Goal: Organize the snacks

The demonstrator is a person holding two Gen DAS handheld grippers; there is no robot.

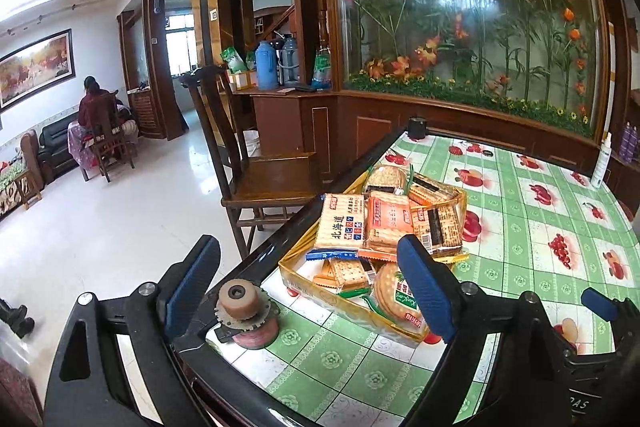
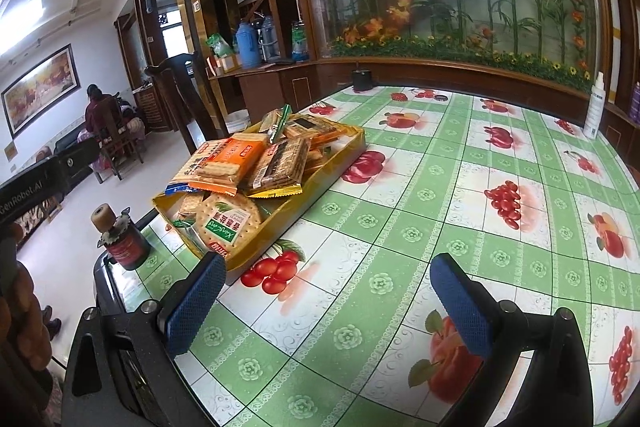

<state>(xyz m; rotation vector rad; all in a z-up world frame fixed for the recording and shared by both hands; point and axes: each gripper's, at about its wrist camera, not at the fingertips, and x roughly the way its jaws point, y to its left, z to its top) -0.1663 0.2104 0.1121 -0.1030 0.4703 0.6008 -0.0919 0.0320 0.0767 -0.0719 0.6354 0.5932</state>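
A yellow tray [image 1: 304, 285] [image 2: 320, 187] holds a pile of several cracker packets: a white and blue one [image 1: 342, 223], an orange one [image 1: 388, 217] [image 2: 230, 161], a dark-labelled one [image 1: 438, 223] [image 2: 280, 165] and a round green-labelled one [image 1: 396, 297] [image 2: 230, 223]. My left gripper [image 1: 308, 283] is open and empty, its fingers either side of the tray's near end, above the table edge. My right gripper [image 2: 326, 301] is open and empty over the tablecloth, just right of the tray. Its blue fingertip [image 1: 598, 301] shows in the left wrist view.
The table [image 2: 440, 207] has a green checked fruit-print cloth and a dark rim. A small red jar with a toothed lid [image 1: 250, 315] [image 2: 120, 239] stands at the near left corner. A black cup [image 2: 362, 79] and a white spray bottle [image 2: 595, 107] stand far off. A wooden chair [image 1: 260, 171] stands left of the table.
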